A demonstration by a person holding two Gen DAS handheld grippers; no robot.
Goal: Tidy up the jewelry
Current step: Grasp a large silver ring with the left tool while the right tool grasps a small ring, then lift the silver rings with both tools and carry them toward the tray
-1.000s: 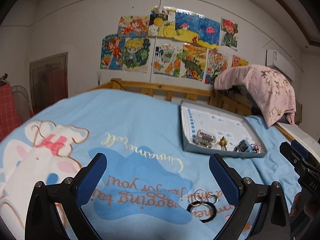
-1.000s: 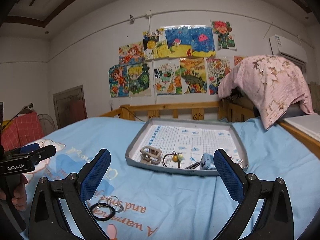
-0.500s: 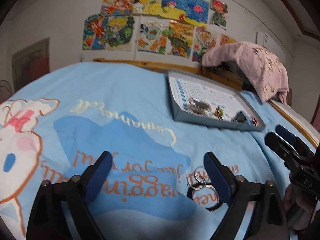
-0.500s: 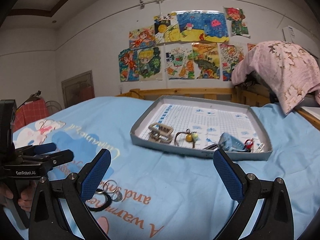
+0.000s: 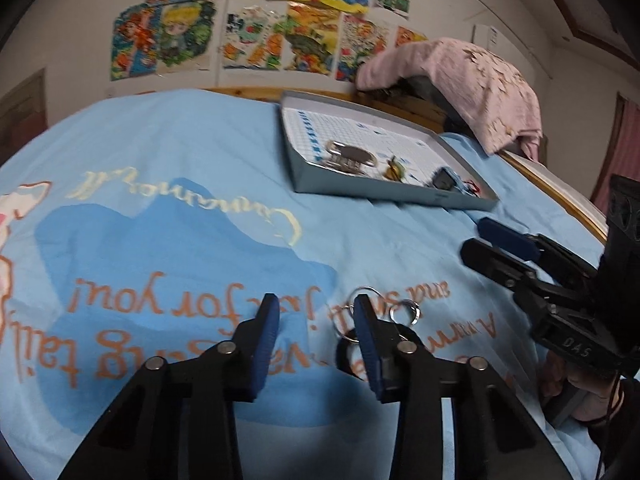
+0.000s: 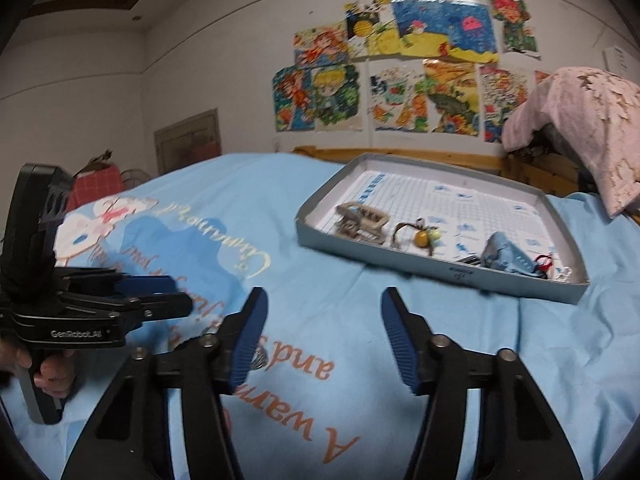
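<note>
A cluster of silver rings (image 5: 404, 312) and a black ring (image 5: 344, 350) lies on the blue bedspread. My left gripper (image 5: 316, 312) is open with narrowed jaws, low over the bedspread, its right finger against the rings. My right gripper (image 6: 322, 306) is open and empty, just right of the rings, which its left finger mostly hides in the right wrist view (image 6: 258, 358). A grey tray (image 6: 440, 272) further back holds a metal clasp (image 6: 362, 220), a yellow bead charm (image 6: 422, 238) and a blue piece (image 6: 506, 256). The tray also shows in the left wrist view (image 5: 360, 192).
The blue printed bedspread (image 5: 180, 208) covers the bed. A wooden bed rail (image 6: 400, 156) runs behind the tray. A pink blanket (image 6: 580, 120) hangs at the back right. Drawings (image 6: 400, 60) hang on the wall.
Both grippers have tilted down and moved closer to the bedspread. Both jaws have narrowed. The left gripper's right finger now reaches the rings.
</note>
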